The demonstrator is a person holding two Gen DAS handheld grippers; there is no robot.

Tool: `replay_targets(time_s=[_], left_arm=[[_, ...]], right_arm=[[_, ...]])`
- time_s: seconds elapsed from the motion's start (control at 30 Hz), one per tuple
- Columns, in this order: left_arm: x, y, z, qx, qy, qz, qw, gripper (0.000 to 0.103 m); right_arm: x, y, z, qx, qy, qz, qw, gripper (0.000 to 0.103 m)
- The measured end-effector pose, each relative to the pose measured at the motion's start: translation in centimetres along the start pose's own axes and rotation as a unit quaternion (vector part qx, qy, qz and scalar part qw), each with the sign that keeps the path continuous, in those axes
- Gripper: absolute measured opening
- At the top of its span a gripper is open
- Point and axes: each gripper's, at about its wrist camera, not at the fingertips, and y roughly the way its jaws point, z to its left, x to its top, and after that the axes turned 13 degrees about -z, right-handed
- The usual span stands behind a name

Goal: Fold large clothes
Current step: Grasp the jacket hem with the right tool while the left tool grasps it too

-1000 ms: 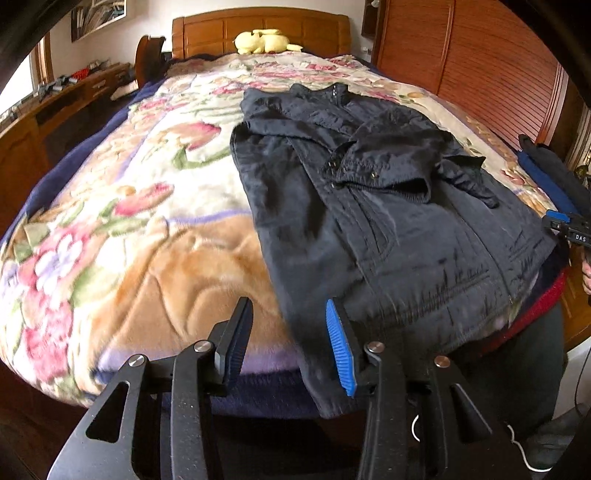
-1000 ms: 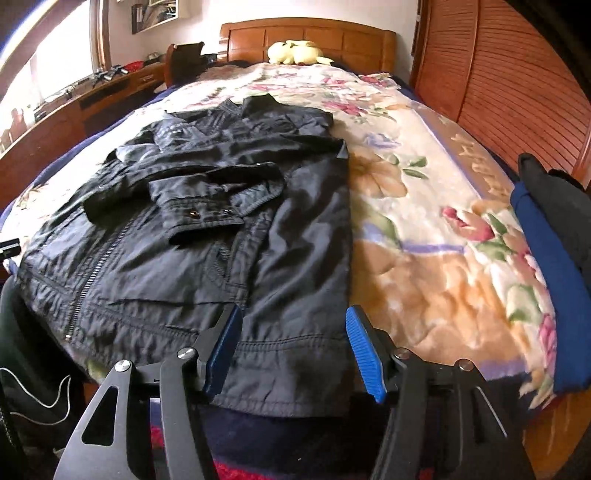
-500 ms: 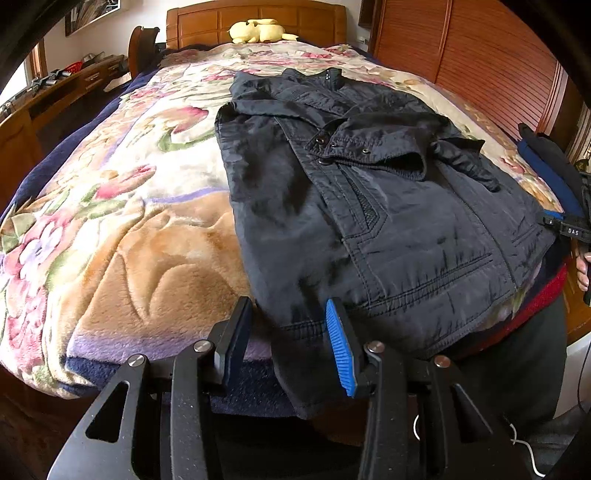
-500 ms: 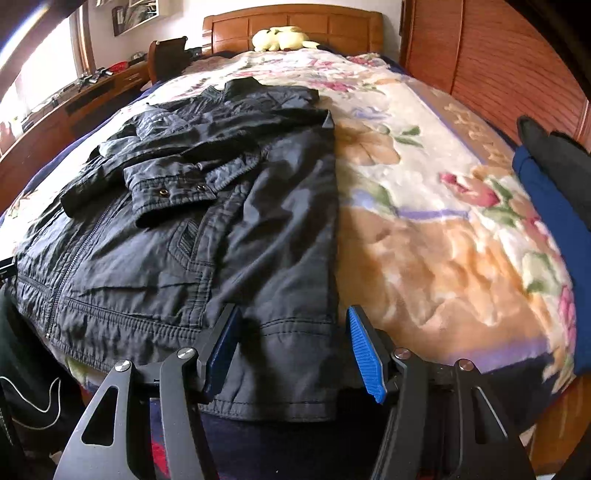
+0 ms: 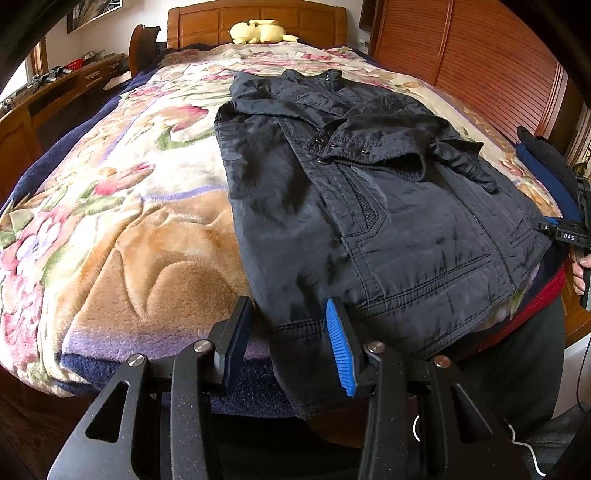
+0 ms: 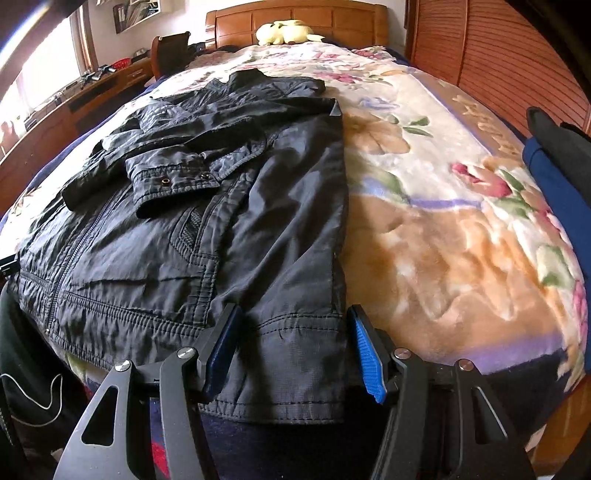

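A black jacket (image 5: 369, 206) (image 6: 207, 236) lies flat on the floral blanket (image 5: 122, 221) (image 6: 443, 221), front up, collar toward the headboard, both sleeves folded across the chest. Its hem hangs over the foot of the bed. My left gripper (image 5: 288, 332) is open at the hem's left corner, and that corner lies between the fingers without the pads pressing it. My right gripper (image 6: 293, 343) is open over the hem's right corner, its fingers spanning the cloth. The right gripper also shows at the right edge of the left wrist view (image 5: 565, 236), with a hand (image 5: 581, 273) on it.
Folded dark blue and black clothes (image 5: 543, 158) (image 6: 554, 155) lie on the bed's right side. A yellow plush toy (image 5: 258, 31) (image 6: 284, 31) sits by the headboard. A slatted wooden wardrobe (image 5: 480, 66) stands on the right; a desk (image 6: 92, 88) and chair stand on the left.
Both grippers came closer and lower toward the jacket's hem. In the left wrist view the hem's corner has come between the fingers; earlier they stood over the blanket beside it.
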Motion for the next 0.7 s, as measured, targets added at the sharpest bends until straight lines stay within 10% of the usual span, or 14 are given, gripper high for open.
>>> replay_targets(time_s=[0.2, 0.37, 0.7], left_arm=[[-0.4, -0.4, -0.3, -0.004, 0.004, -0.008, 1.0000, 0.040], [0.5, -1.6, -0.1, -0.003, 0.003, -0.027, 0.9996, 0.009], [6.9, -8.9, -0.8, -0.011, 0.022, -0.148, 0.9887, 0.007]], right_arm=[[0.2, 0.1, 0.6, 0.005, -0.015, 0.012, 1.000, 0.047], [0.4, -0.3, 1.3, 0.033, -0.021, 0.007, 0.999, 0.018], [2.8, -6.8, 2.1, 0.050, 0.001, -0.100, 0.994, 0.012]])
